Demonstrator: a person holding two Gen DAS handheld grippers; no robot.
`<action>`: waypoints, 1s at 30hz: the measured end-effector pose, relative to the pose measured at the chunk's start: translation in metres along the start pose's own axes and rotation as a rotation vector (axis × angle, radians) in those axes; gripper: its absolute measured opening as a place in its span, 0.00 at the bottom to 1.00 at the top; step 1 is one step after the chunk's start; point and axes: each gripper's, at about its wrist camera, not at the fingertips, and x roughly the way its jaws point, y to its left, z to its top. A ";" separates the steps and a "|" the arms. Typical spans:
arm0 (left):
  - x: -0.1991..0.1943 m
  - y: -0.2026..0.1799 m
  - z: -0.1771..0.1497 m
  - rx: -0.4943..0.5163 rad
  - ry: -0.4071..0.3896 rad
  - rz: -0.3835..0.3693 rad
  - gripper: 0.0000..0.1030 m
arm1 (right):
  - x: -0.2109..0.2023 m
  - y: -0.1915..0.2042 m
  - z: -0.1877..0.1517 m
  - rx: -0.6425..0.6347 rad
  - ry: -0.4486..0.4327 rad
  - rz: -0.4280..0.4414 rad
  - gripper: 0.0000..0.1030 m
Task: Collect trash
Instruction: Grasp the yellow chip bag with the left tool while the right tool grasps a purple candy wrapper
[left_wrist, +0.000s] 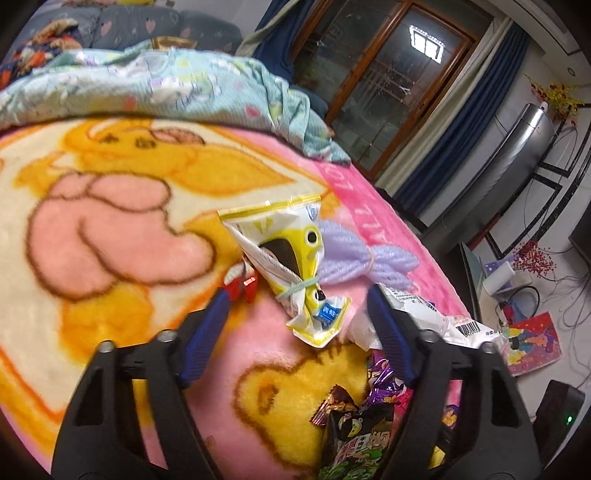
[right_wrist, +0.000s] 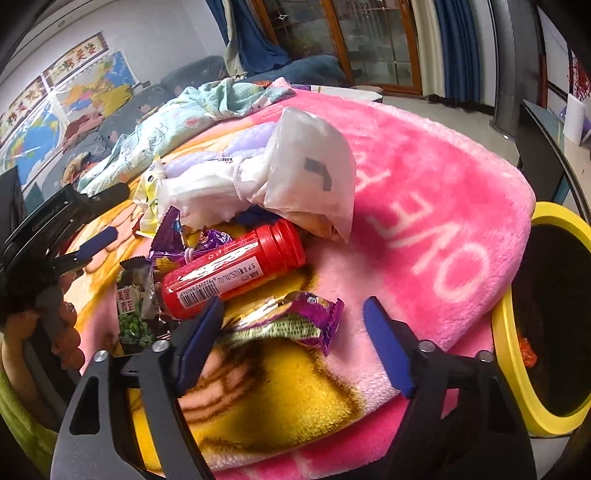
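Pink-and-yellow cartoon fleece blanket (right_wrist: 424, 206) covers the surface, litter heaped mid-frame. Right gripper (right_wrist: 293, 334) stands released, blue pads straddling a crinkled purple foil wrapper (right_wrist: 291, 323) at lower centre without pressing it, likely lined up to pinch. Beyond lies a red plastic bottle (right_wrist: 232, 269); a yellow-rimmed bin (right_wrist: 511, 373) waits at right. Left gripper (left_wrist: 299, 317), also released, frames a tied yellow-white snack bag (left_wrist: 291, 258).

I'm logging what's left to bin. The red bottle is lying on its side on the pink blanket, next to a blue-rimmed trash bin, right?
Not quite: the trash bin has a yellow rim, not blue, as the right wrist view shows at the blanket's edge. The rest holds: the red bottle lies on its side on the pink blanket.
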 end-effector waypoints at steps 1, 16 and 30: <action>0.005 0.002 0.000 -0.017 0.016 -0.010 0.55 | -0.001 -0.001 -0.001 -0.003 -0.002 -0.001 0.62; 0.035 -0.008 -0.010 -0.056 0.134 -0.009 0.33 | -0.009 -0.005 -0.005 -0.039 -0.005 0.003 0.35; 0.012 -0.004 -0.016 -0.051 0.156 -0.082 0.21 | -0.015 0.005 -0.003 -0.082 -0.005 0.043 0.18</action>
